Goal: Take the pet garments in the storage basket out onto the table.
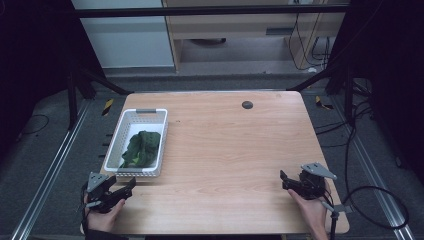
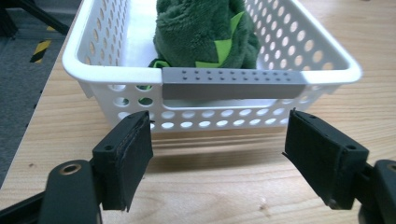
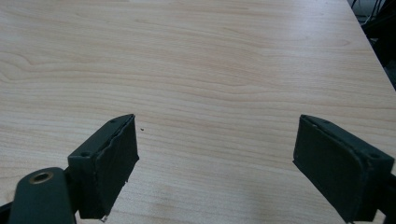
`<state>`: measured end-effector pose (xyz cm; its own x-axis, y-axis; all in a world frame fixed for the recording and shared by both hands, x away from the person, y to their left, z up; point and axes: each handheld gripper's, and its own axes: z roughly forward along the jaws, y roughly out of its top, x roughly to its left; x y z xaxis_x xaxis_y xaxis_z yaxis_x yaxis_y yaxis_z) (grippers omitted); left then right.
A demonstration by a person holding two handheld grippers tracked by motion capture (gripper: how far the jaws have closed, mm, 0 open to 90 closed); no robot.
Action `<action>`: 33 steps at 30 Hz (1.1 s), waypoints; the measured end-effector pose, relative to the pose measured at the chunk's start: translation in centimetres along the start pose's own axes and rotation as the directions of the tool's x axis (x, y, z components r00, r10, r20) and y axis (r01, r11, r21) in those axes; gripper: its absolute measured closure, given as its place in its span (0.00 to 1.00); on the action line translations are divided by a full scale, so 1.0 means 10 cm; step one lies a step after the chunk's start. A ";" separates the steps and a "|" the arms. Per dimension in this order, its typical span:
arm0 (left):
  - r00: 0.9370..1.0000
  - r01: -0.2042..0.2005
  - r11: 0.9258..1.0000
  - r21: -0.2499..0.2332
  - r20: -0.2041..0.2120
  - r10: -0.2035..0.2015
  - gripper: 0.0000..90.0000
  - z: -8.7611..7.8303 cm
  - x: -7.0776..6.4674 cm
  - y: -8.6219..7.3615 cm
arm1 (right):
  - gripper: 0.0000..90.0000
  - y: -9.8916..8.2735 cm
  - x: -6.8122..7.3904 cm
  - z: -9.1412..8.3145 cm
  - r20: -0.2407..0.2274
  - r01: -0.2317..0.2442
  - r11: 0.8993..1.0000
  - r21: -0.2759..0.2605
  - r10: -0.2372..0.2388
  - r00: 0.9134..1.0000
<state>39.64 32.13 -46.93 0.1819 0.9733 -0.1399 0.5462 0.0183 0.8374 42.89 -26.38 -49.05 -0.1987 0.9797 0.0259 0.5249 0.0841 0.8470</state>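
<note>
A white perforated basket (image 1: 116,135) stands on the left side of the wooden table (image 1: 230,150), with a dark green plush toy (image 1: 141,148) lying inside. In the left gripper view the basket's grey handle (image 2: 233,84) is close ahead and the plush toy (image 2: 201,32) shows light green patches. My left gripper (image 1: 131,184) sits just in front of the basket's near end, jaws wide open and empty; its own camera shows the left gripper (image 2: 217,140) facing that handle. My right gripper (image 1: 283,179) rests near the front right of the table, open, the right gripper (image 3: 215,144) over bare wood.
A small dark round disc (image 1: 247,104) is set in the table near its far edge. Metal frame bars and cables surround the table on the floor. The table's right edge (image 3: 373,56) runs close to the right gripper.
</note>
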 end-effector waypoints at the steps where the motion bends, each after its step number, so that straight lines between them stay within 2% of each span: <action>1: 1.000 0.001 1.000 -0.004 -0.002 -0.001 0.26 -0.01 0.00 0.00 | 0.15 0.00 -0.01 0.00 -0.001 -0.002 1.000 0.000 0.002 1.000; 14: 1.000 -0.006 1.000 -0.021 -0.019 0.005 0.27 -0.13 0.04 0.09 | 0.14 -0.05 0.03 -0.03 -0.004 0.015 1.000 0.011 -0.015 1.000; 18: 1.000 -0.010 1.000 -0.026 -0.010 0.010 0.26 -0.16 0.03 0.12 | 0.14 -0.04 0.05 -0.03 -0.009 0.017 1.000 0.013 -0.017 1.000; 22: 1.000 -0.011 0.999 -0.034 0.001 0.011 0.26 -0.19 0.01 0.16 | 0.15 -0.02 0.06 -0.06 -0.007 0.025 0.999 -0.020 -0.025 1.000; 26: 1.000 -0.010 0.999 -0.033 0.014 0.010 0.26 -0.21 0.01 0.20 | 0.15 -0.02 0.08 -0.07 -0.023 0.020 1.000 -0.023 -0.021 1.000; 33: 1.000 -0.014 0.999 -0.036 0.025 0.015 0.26 -0.24 0.00 0.30 | 0.15 -0.01 0.08 -0.08 -0.022 0.021 0.999 -0.028 -0.021 1.000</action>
<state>39.32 32.76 -43.15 0.2099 0.9676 -0.1406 0.5137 0.0132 0.8578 42.00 -25.77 -48.73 -0.2278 0.9735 0.0194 0.4969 0.0991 0.8621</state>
